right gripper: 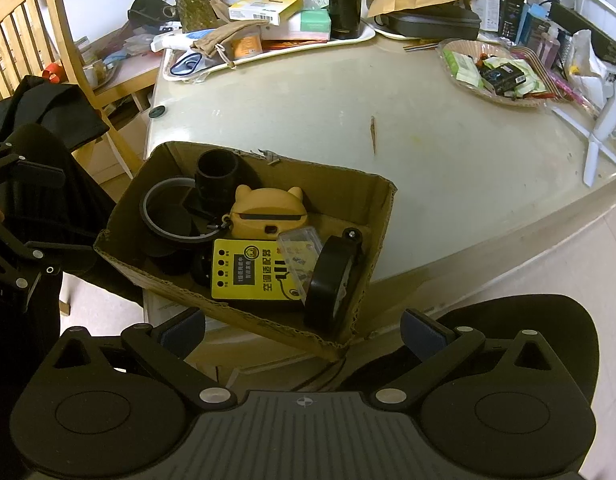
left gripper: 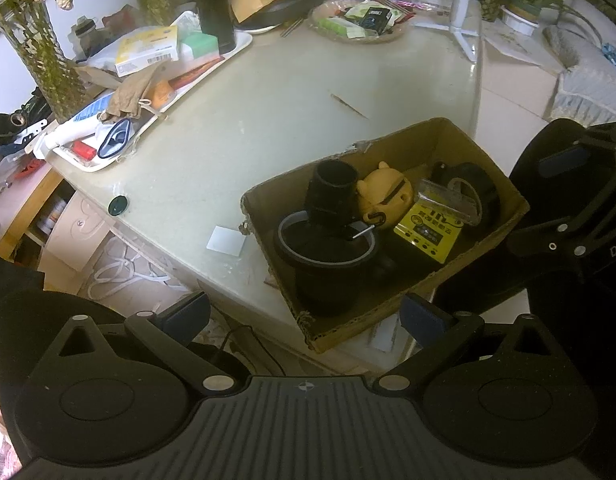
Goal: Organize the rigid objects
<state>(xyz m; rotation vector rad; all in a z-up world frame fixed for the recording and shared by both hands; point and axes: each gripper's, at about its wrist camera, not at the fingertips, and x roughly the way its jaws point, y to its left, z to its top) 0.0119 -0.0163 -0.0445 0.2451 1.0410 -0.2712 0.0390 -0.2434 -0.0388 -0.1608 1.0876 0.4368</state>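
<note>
Both grippers, left gripper [left gripper: 304, 316] and right gripper [right gripper: 302, 326], hung with jaws apart and empty over the cardboard box [right gripper: 236, 316]; a slow, centred reach for the black tube [right gripper: 217, 178] looked wisest

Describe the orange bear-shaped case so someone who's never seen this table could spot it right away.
Find the open cardboard box at the near edge of the pale table. Inside, near the middle, the orange bear-shaped case sits between a black pipe fitting and a yellow adapter box. It is the only rounded orange thing there, with two small ears and a dark stripe across it.
</note>
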